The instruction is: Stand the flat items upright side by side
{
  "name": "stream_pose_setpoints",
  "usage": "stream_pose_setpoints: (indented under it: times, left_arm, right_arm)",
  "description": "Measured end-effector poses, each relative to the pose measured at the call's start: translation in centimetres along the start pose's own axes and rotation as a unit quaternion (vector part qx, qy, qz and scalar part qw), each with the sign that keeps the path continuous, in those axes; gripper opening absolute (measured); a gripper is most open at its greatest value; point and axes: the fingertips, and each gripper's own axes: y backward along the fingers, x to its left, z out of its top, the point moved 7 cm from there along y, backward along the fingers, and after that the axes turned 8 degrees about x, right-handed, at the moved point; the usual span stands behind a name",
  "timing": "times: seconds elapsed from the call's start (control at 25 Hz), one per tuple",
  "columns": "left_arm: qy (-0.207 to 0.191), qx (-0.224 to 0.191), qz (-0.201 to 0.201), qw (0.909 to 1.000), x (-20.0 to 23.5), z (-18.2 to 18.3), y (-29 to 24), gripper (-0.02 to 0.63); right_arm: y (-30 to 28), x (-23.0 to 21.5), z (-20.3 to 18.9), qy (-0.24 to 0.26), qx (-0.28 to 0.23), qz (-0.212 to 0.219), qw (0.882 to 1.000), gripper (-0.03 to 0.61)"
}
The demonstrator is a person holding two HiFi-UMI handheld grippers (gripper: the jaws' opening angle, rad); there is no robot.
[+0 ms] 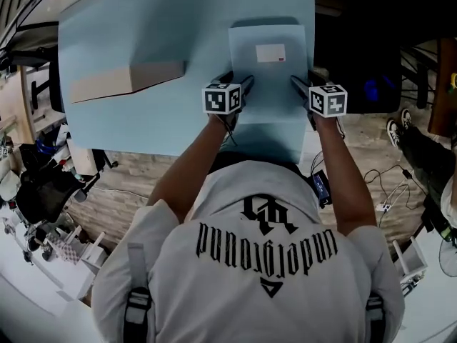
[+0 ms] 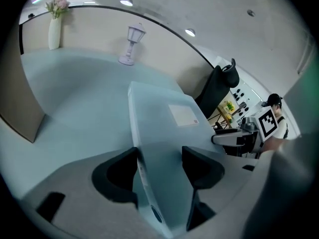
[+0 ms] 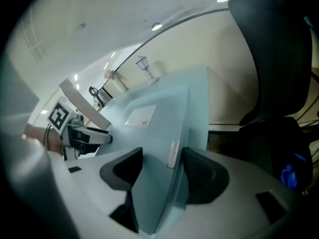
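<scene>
A pale blue flat box with a white label lies on the blue table, near its front right. My left gripper holds its left edge and my right gripper its right edge. In the left gripper view the box fills the gap between the pads of the left gripper. In the right gripper view the box likewise sits between the pads of the right gripper. A brown flat box lies further left on the table.
A white vase with flowers and a small white lamp stand at the table's far side. A black chair is beyond the right edge. The pale box overhangs the table's front edge toward the person.
</scene>
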Motion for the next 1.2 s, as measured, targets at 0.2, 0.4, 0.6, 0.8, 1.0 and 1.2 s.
stream_pose_setpoints:
  times: [0.2,0.4,0.6,0.8,1.0,1.2]
  left_arm:
    - [0.001,-0.004,0.001,1.0,0.6,0.3,-0.1,0.295]
    - [-0.011,0.001,0.004,0.9999,0.0,0.5,-0.2,0.288]
    - [-0.054,-0.025,0.017,0.9981,-1.4,1.1,1.7,0.282]
    - [-0.112,-0.078,0.043,0.9896,-4.2,1.7,5.1,0.285]
    - [-0.163,-0.144,0.059,0.9742,-7.5,1.7,8.5,0.285]
    - [-0.218,-0.216,0.082,0.9481,-11.6,1.5,12.8,0.284]
  right_arm:
    - [-0.4,0.2,0.5,0.003,-0.002,-0.006,1.0,0.259]
    - [-0.1,0.1,0.4,0.004,-0.005,-0.016,1.0,0.255]
    - [1.9,1.3,0.6,0.018,-0.027,-0.036,0.999,0.252]
    - [5.4,3.3,0.6,0.057,-0.078,-0.067,0.993,0.25]
    - [10.4,5.6,0.1,0.109,-0.152,-0.116,0.975,0.247]
    - [15.8,8.1,-0.3,0.16,-0.232,-0.165,0.945,0.243]
